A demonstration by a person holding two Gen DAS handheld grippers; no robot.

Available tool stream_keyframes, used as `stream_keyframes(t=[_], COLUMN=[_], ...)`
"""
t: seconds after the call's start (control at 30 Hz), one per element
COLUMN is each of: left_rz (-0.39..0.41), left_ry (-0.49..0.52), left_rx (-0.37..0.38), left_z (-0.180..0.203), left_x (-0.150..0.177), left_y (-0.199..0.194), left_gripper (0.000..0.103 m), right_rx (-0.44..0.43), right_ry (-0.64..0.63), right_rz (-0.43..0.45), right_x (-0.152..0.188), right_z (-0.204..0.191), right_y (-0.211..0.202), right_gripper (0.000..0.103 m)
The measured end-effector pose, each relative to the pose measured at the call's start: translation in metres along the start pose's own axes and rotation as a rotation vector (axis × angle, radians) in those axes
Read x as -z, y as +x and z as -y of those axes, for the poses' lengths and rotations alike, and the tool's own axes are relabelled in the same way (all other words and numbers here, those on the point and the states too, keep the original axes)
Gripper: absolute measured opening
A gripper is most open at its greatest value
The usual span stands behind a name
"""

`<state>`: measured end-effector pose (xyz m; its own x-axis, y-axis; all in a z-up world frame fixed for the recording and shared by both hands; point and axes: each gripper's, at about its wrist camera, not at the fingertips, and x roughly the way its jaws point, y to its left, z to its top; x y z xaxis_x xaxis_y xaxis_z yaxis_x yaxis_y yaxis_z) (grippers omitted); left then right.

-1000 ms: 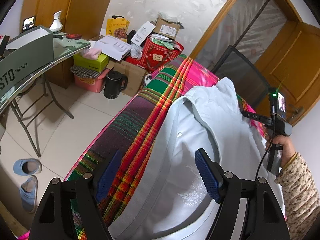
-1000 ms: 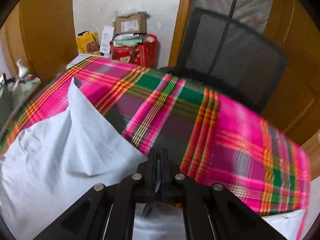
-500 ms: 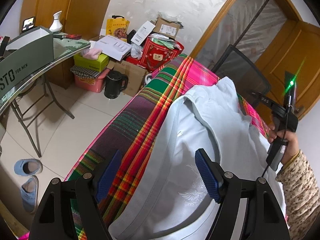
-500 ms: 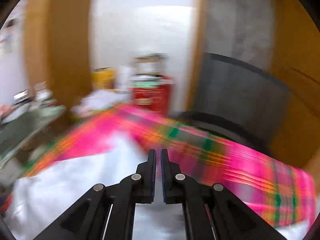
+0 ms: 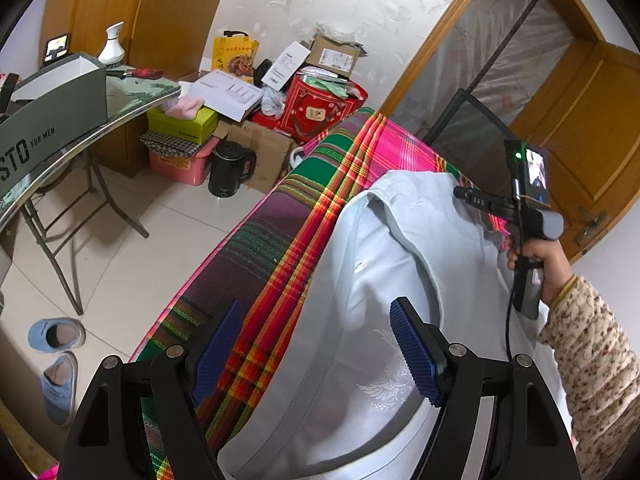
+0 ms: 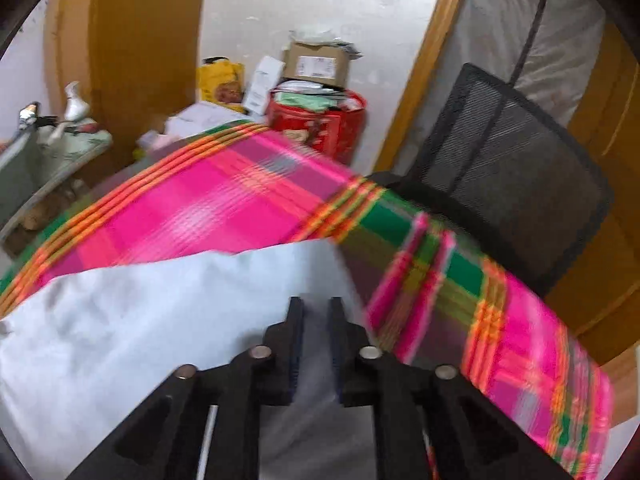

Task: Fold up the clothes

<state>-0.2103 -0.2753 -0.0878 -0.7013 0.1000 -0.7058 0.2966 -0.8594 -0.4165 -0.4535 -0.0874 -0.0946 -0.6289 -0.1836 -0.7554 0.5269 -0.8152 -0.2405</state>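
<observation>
Right tool (image 6: 316,312) newly parted over shirt (image 6: 140,312)

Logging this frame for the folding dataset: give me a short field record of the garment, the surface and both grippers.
garment: pale blue shirt, spread out, white winged print near the left gripper
surface: plaid cloth, pink, green and red
left gripper: open, above the shirt's edge, holding nothing
right gripper: slightly open over the shirt, nothing visible between its fingers
right hand: on the gripper handle, patterned sleeve
blur: right wrist view smeared

Left gripper (image 5: 316,344): black frame, blue ribbed pads (image 5: 412,354), silver screws. Floral knit sleeve (image 5: 592,356); gold bangle (image 5: 563,287).
</observation>
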Motion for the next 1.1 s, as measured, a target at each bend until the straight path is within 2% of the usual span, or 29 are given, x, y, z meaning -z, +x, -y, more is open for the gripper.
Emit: stream_keyframes(t=[0.07, 0.17, 0.23, 0.3, 0.4, 0.57, 0.6, 0.7, 0.83, 0.9, 0.93, 0.97, 1.1], left_rz=[0.001, 0.000, -0.001, 0.000, 0.004, 0.007, 0.007, 0.009, 0.009, 0.006, 0.005, 0.004, 0.004], left_ry=[-0.003, -0.006, -0.015, -0.025, -0.044, -0.050, -0.049, -0.060, -0.086, -0.090, -0.093, -0.097, -0.116], left_rx=[0.002, 0.007, 0.014, 0.011, 0.010, 0.008, 0.007, 0.007, 0.013, 0.016, 0.017, 0.018, 0.025], left_z=[0.000, -0.002, -0.003, -0.005, -0.008, -0.007, -0.007, -0.010, -0.015, -0.015, -0.016, -0.017, -0.019], left_x=[0.000, -0.001, -0.002, -0.002, -0.003, -0.004, -0.004, -0.005, -0.006, -0.007, -0.007, -0.007, -0.007], left_y=[0.000, 0.000, 0.000, -0.001, -0.004, -0.003, -0.003, -0.004, -0.005, -0.005, -0.005, -0.006, -0.007], left_gripper=[0.077, 0.077, 0.077, 0.077, 0.077, 0.077, 0.077, 0.077, 0.077, 0.077, 0.077, 0.077, 0.077], right_rx=[0.043, 0.042, 0.023, -0.128, -0.307, -0.484, -0.494, -0.464, -0.352, -0.333, -0.323, -0.313, -0.275], right_ry=[0.014, 0.049, 0.079, 0.068, 0.015, -0.199, -0.262, -0.359, -0.449, -0.451, -0.452, -0.453, -0.458], right_rz=[-0.002, -0.009, 0.023, 0.081, 0.098, 0.126, 0.130, 0.111, 0.130, 0.124, 0.121, 0.118, 0.106], right_x=[-0.005, -0.010, -0.007, 0.000, 0.009, 0.025, 0.027, 0.033, 0.039, 0.037, 0.036, 0.035, 0.031], right_z=[0.005, 0.000, -0.006, -0.021, -0.049, -0.115, -0.132, -0.171, -0.200, -0.206, -0.210, -0.213, -0.226], right_y=[0.006, 0.005, -0.013, -0.040, -0.072, -0.120, -0.124, -0.126, -0.111, -0.106, -0.104, -0.101, -0.091], right_gripper=[0.024, 0.024, 0.024, 0.024, 0.024, 0.024, 0.024, 0.024, 0.024, 0.023, 0.009, 0.004, 0.004])
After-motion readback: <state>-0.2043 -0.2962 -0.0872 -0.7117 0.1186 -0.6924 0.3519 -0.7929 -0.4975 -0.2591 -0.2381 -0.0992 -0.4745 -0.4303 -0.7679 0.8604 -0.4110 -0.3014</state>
